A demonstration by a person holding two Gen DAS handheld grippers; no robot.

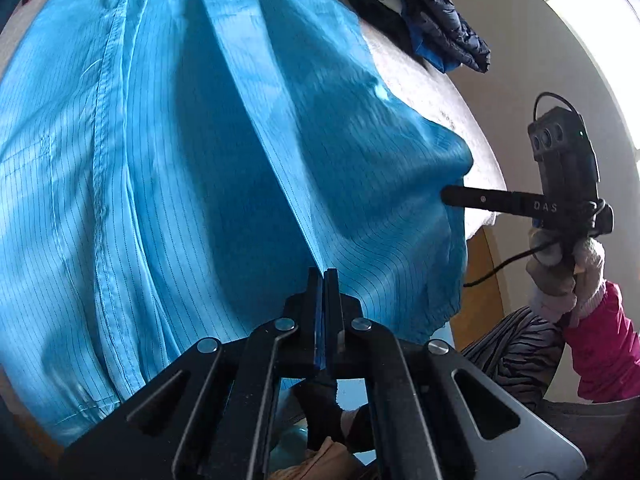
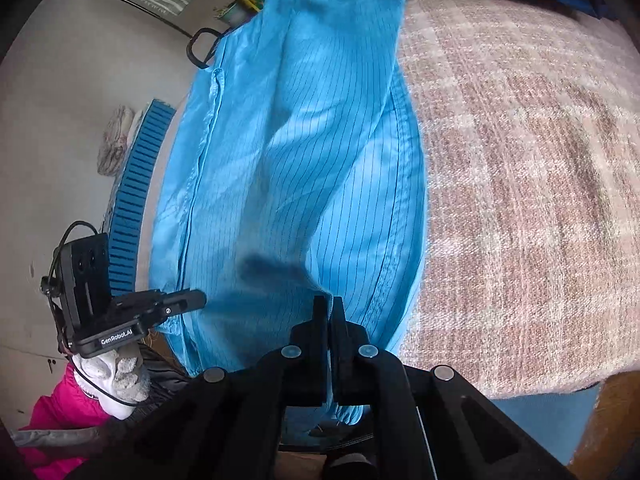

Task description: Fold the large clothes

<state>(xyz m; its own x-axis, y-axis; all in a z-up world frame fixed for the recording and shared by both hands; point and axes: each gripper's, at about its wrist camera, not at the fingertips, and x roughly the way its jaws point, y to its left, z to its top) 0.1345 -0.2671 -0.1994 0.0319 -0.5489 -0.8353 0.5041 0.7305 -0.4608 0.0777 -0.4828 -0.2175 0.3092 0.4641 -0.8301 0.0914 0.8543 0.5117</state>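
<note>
The blue garment (image 2: 304, 152), a thin fabric with fine dark pinstripes, lies spread lengthwise over a surface covered by a pink-and-white checked blanket (image 2: 520, 184). Whether that surface is a bed or a bench cannot be told. The garment occupies the left part of the blanket in the right wrist view; the blanket's right part is bare.

The left gripper (image 1: 323, 276) has its fingers pressed together on a ridge of the garment's near edge, with blue cloth visible between them. From that point a taut fold line runs up and away across the fabric.

The right gripper (image 2: 329, 304) likewise has its fingers closed narrowly on the garment's near hem; a strip of cloth passes between them and hangs below. In the left wrist view the same gripper appears from the side, its finger tips buried in the cloth at the garment's right edge.

Both grippers hold the same near end of the garment, apart from each other. Each is carried by a hand in a white knit glove (image 2: 120, 380), with a magenta sleeve (image 1: 604, 344) behind it.

A dark blue quilted jacket (image 1: 436, 20) lies at the far end of the blanket.
</note>
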